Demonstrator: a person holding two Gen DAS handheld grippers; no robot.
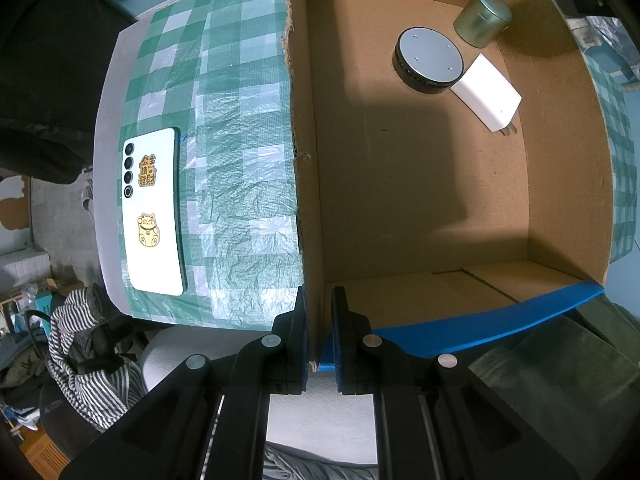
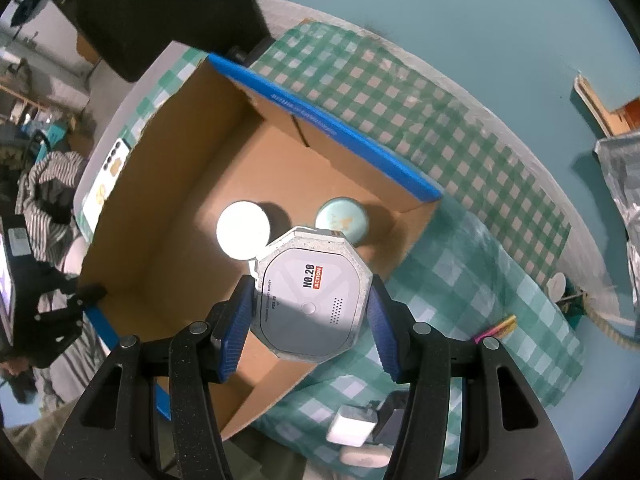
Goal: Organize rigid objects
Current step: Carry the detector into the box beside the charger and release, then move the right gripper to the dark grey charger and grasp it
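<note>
Box (image 1: 420, 200) wall is pinched by the left gripper (image 1: 320, 336) to steady it, while the right gripper (image 2: 310, 312) clamps an octagonal device (image 2: 312, 296) above for dropping in.

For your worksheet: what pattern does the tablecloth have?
Green and white checks on the tablecloth, clearest in the left wrist view.

Your open cardboard box (image 1: 420, 200) holds 3 things near one corner: a flat round black puck with a silver face (image 1: 429, 59), a green-gold tin (image 1: 482, 18) upright beside it, and a white charger (image 1: 486, 94) lying against the puck. An octagonal grey case marked "NO.20 ACTION" (image 2: 310, 294) hangs above the box, clamped. A white phone (image 1: 154, 212) lies face down on the tabletop outside.
</note>
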